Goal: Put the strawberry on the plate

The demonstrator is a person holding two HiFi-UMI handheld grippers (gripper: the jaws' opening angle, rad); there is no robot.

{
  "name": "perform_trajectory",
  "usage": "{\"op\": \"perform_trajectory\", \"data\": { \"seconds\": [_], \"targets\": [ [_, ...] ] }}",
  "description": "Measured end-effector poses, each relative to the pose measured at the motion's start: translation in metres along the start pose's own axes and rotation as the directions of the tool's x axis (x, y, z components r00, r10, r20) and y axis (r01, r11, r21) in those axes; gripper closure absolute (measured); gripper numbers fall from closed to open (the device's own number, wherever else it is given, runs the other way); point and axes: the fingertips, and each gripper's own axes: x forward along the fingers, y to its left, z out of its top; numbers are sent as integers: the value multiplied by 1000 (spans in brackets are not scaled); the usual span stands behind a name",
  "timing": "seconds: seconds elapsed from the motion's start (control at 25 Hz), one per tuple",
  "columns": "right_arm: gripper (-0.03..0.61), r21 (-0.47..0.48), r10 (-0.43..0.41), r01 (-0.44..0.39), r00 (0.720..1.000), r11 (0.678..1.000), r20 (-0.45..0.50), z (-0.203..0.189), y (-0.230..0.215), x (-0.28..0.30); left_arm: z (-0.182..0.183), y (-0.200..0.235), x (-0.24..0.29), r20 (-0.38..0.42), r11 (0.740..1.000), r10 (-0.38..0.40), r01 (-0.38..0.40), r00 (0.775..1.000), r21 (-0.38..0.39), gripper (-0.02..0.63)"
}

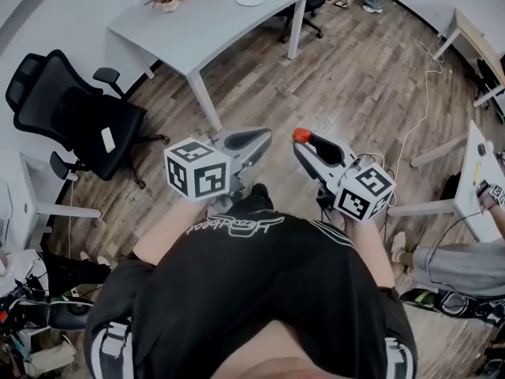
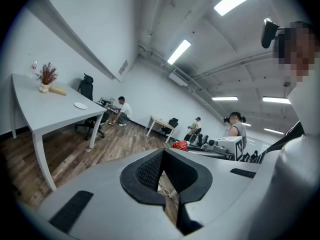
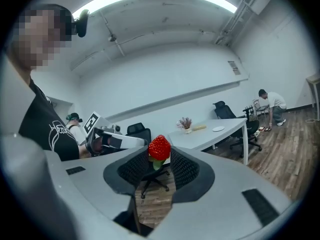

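Strawberry point(image 3: 159, 147) is pinched at the very tips of the right gripper point(image 3: 159, 158), its red body poking above the jaws and its green leaves tucked down between the pads. The jaws are closed on it, held fairly wide by the fruit. It looks light, soft and easily bruised, so a gentle hold across its broad middle suits it best. Far beyond the jaw tips, the plate point(image 3: 218, 129) lies on the white table point(image 3: 200, 138). The left gripper point(image 2: 162, 153) has its jaws together, holding nothing.
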Motion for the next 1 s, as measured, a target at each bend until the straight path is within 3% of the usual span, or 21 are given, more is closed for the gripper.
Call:
{"op": "perform_trajectory", "data": {
  "seconds": [0.52, 0.72, 1.0],
  "targets": [
    [453, 14, -48, 47, 999, 999, 11, -12, -68, 19, 0, 45, 57, -22, 999, -52, 52, 998, -2, 607],
    [453, 41, -43, 43, 999, 998, 5, -7, -114, 58, 20, 95, 82, -30, 999, -39, 38, 999, -20, 607],
    [453, 68, -28, 30, 999, 997, -20, 21, -203, 140, 76, 197, 138, -50, 998, -15, 12, 999, -61, 607]
  ]
}}
